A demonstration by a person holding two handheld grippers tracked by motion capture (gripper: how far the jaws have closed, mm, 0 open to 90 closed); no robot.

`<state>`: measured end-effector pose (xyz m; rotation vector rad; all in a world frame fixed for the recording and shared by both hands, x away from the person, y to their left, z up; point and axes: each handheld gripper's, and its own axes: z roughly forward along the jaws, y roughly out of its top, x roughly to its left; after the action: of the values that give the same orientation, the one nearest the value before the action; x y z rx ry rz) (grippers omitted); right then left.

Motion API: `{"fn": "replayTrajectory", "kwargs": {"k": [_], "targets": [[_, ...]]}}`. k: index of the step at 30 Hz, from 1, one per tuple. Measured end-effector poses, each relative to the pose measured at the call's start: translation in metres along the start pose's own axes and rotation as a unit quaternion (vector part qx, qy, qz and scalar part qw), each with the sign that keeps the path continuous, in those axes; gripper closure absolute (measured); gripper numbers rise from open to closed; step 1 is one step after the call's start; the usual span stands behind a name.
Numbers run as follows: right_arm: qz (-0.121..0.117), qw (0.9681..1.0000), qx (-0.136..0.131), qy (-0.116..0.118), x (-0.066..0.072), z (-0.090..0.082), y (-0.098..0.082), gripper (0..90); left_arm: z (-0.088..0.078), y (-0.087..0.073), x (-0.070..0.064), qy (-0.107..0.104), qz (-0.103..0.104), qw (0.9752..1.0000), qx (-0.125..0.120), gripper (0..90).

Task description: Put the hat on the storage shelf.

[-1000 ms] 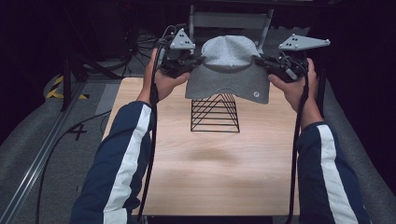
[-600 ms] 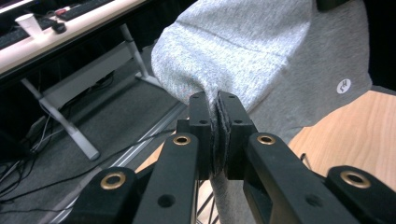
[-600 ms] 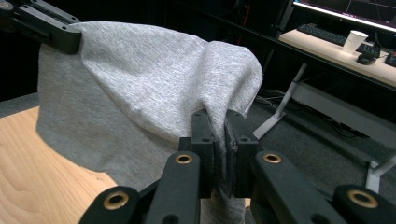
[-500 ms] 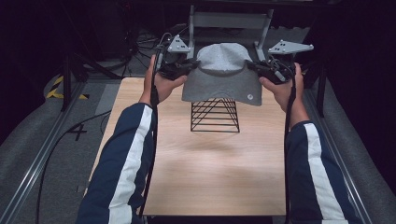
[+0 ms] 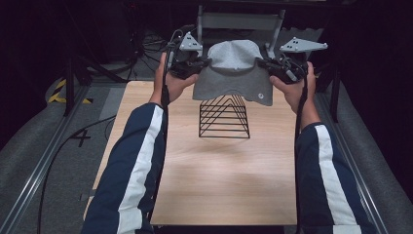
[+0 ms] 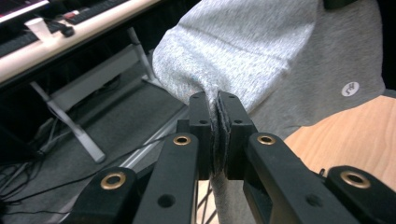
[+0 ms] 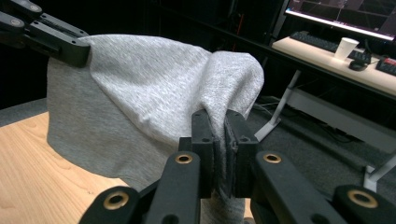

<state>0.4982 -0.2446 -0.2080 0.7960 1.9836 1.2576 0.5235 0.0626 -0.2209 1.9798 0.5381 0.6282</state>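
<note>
Dark room, wooden table (image 5: pixel 219 165) under the high view; desk with a paper cup (image 7: pixel 346 47) and keyboard off behind. Landmark is the black wire rack (image 5: pixel 224 117) standing on the table's far half. Grey cloth (image 5: pixel 234 73) hangs in the air above and just behind the rack, stretched between both grippers, its lower edge draping over the rack's top; a small round white tag sits near its lower right corner. Versus 1.0 s ago, cloth and both hands have moved farther from the person, beyond the rack. Left gripper (image 6: pixel 217 100) jaws closed down on a bunched fold at the cloth's left edge; right gripper (image 7: pixel 218 116) jaws likewise pinched tight on the right edge; the rack's slots hold nothing.
</note>
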Motion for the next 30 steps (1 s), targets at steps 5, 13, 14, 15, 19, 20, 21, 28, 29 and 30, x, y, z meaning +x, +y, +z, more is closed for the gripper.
{"fn": "replayTrajectory", "kwargs": {"k": [5,13,14,15,19,20,21,28,29,30], "targets": [[-0.001,0.9999,0.006,0.009,-0.001,0.003,-0.009,84.1,0.003,-0.008,-0.001,-0.015,-0.007,0.9999,0.001,85.4],[-0.007,0.9996,0.002,0.026,0.004,-0.009,-0.016,84.1,-0.013,-0.011,-0.007,-0.029,-0.001,0.9995,-0.015,85.4],[-0.010,0.9996,0.001,0.028,0.005,-0.012,-0.016,84.1,-0.015,-0.011,-0.009,-0.031,0.004,0.9994,-0.016,85.4],[-0.013,0.9995,-0.001,0.030,0.006,-0.014,-0.016,84.1,-0.017,-0.011,-0.010,-0.031,0.009,0.9993,-0.017,85.4],[-0.019,0.9993,-0.004,0.031,0.008,-0.020,-0.017,84.1,-0.022,-0.014,-0.016,-0.041,0.015,0.9988,-0.022,85.4],[-0.018,0.9993,-0.003,0.032,0.009,-0.021,-0.018,84.1,-0.023,-0.016,-0.018,-0.043,0.015,0.9986,-0.025,85.4],[-0.019,0.9993,-0.005,0.033,0.009,-0.022,-0.018,84.1,-0.023,-0.017,-0.019,-0.046,0.013,0.9985,-0.027,85.4],[-0.026,0.9988,-0.001,0.042,0.015,-0.022,-0.025,84.1,-0.020,-0.030,-0.021,-0.047,0.021,0.9986,-0.014,85.4],[-0.028,0.9986,0.001,0.046,0.017,-0.020,-0.027,84.1,-0.018,-0.034,-0.021,-0.050,0.017,0.9985,-0.012,85.4],[-0.030,0.9984,0.004,0.047,0.018,-0.019,-0.031,84.1,-0.017,-0.036,-0.020,-0.048,0.018,0.9986,-0.008,85.4]]}}
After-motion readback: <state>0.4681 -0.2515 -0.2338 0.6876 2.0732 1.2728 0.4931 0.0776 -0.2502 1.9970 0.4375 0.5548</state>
